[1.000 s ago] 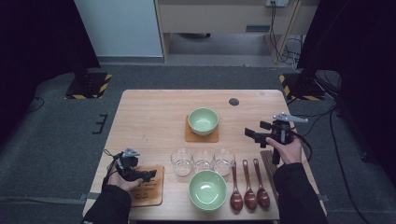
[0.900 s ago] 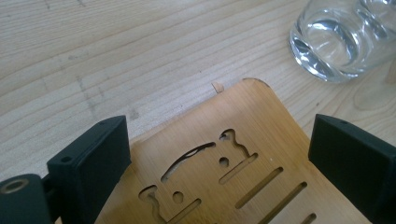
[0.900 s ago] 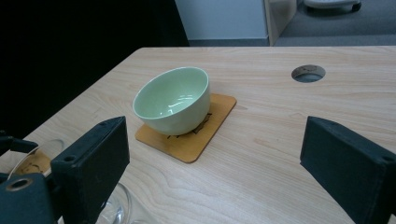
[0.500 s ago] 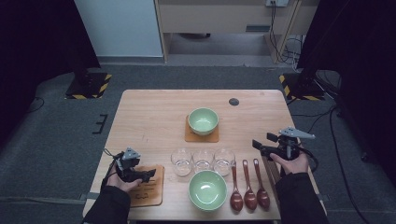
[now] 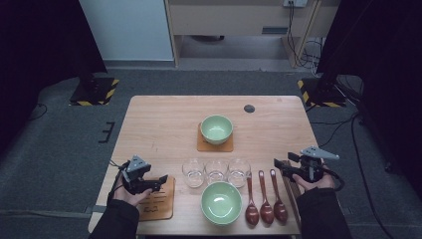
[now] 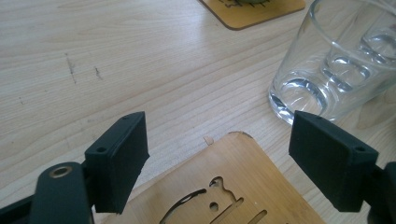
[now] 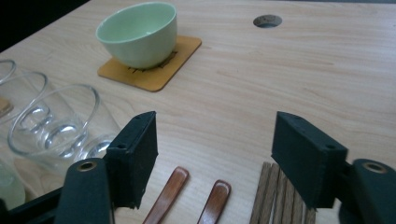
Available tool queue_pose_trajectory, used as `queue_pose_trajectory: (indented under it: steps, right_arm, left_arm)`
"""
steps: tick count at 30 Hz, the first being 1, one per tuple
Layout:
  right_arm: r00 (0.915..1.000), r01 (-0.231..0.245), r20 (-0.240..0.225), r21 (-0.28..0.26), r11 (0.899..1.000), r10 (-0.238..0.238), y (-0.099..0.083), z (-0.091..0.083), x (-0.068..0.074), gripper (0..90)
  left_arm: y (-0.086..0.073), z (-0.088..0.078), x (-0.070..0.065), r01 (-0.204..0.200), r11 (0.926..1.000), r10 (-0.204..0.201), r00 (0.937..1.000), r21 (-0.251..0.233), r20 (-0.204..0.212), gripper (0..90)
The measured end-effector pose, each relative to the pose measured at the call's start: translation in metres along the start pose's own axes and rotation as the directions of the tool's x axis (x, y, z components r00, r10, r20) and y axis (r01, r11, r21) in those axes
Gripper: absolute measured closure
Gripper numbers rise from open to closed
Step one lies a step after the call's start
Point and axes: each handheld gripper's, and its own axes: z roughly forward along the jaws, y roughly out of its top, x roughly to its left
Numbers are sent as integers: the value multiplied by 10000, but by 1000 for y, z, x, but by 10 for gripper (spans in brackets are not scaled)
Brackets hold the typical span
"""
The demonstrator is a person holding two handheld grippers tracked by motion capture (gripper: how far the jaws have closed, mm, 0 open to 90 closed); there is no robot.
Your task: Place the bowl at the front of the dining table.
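My left gripper (image 5: 160,179) rests at the table's front left, over a pale wooden coaster (image 5: 157,199) with a cut-out pattern. Its jaws are open and have just been closing a little. In the left gripper view the coaster's corner (image 6: 243,182) lies below the gap of my left gripper (image 6: 218,156). My right gripper (image 5: 279,165) is held at the front right over a slatted wooden mat (image 7: 280,198). It points left, open, its jaws just narrowing with nothing between them. Two spoon handles (image 7: 169,189) lie under my right gripper (image 7: 215,154).
A green bowl (image 5: 216,128) sits on a coaster (image 5: 201,145) at mid-table. Three clear glasses (image 5: 216,171) stand in a row, with a second green bowl (image 5: 221,202) in front of them. Three brown spoons (image 5: 265,199) lie to its right. A round hole (image 5: 249,108) is at the back.
My right hand has come toward the table's near right edge and lower, from beside the far bowl to beside the spoons. The left hand has stayed over its coaster.
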Motion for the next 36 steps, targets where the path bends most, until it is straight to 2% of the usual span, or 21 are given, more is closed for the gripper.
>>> queue_pose_trajectory:
  steps: [4,12,18,36]
  right_arm:
    - [9984,437,338,346,9984,-449,-7,-3,5,371]
    - [9992,128,373,796,9967,-158,-22,-5,13,420]
    - [9987,-37,514,883,9961,-8,-29,-11,14,436]
    - [9972,41,730,1999,9798,-190,-45,-10,28,477]
  left_arm:
    - [1,-1,-1,14,9998,-14,10000,-201,-18,205]
    - [2,-2,-3,-143,9992,142,9999,-371,-22,212]
    - [3,-2,-3,-149,9988,150,9999,-457,12,212]
    - [4,-3,-4,-119,9980,124,9999,-623,73,219]
